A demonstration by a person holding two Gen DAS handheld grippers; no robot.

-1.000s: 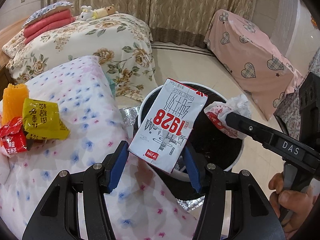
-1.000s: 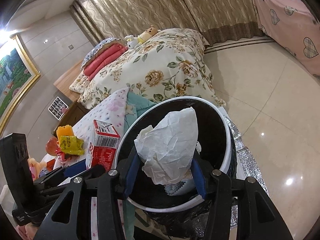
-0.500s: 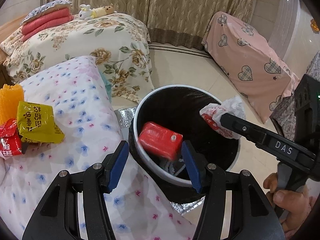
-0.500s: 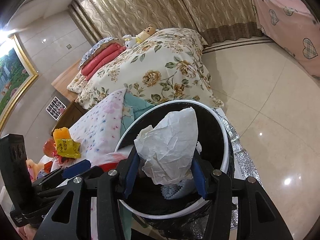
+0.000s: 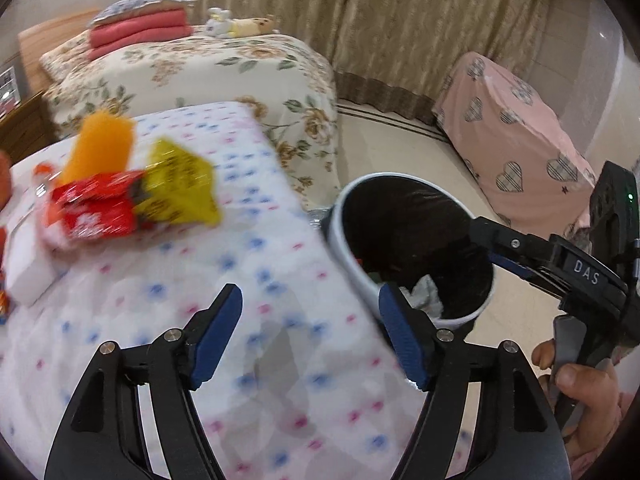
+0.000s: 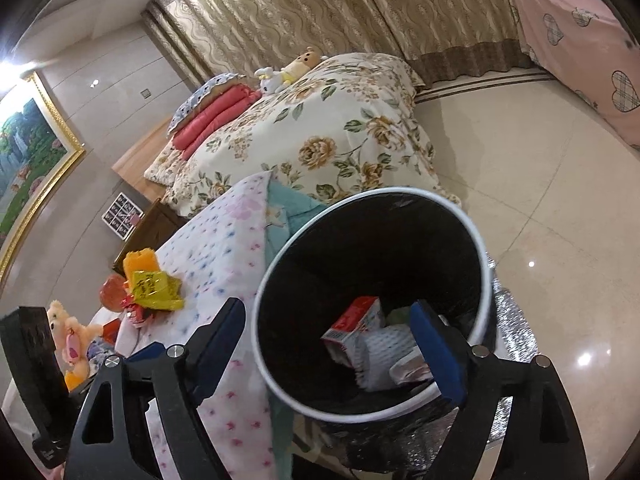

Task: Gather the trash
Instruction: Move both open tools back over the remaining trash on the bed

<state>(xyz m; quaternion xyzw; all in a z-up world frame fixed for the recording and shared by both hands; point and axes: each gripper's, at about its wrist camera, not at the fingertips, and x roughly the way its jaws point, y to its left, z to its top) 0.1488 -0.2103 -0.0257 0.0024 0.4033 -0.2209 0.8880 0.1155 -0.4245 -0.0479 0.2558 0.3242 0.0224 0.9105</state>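
Both hand-held grippers, left (image 5: 310,332) and right (image 6: 330,346), have just spread wide and hold nothing; with the remaining yellow wrapper (image 5: 180,188) ahead-left of my left one, a careless grab could snag the bedspread (image 5: 248,264) or miss the bin (image 6: 276,264).

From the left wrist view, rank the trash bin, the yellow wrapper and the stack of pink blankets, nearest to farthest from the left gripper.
Measured from the left gripper:
1. Trash bin: just right of its open jaws, beside the bed.
2. Yellow wrapper: ahead and left, on the dotted cover.
3. Pink blankets: far back left, on the floral bed.
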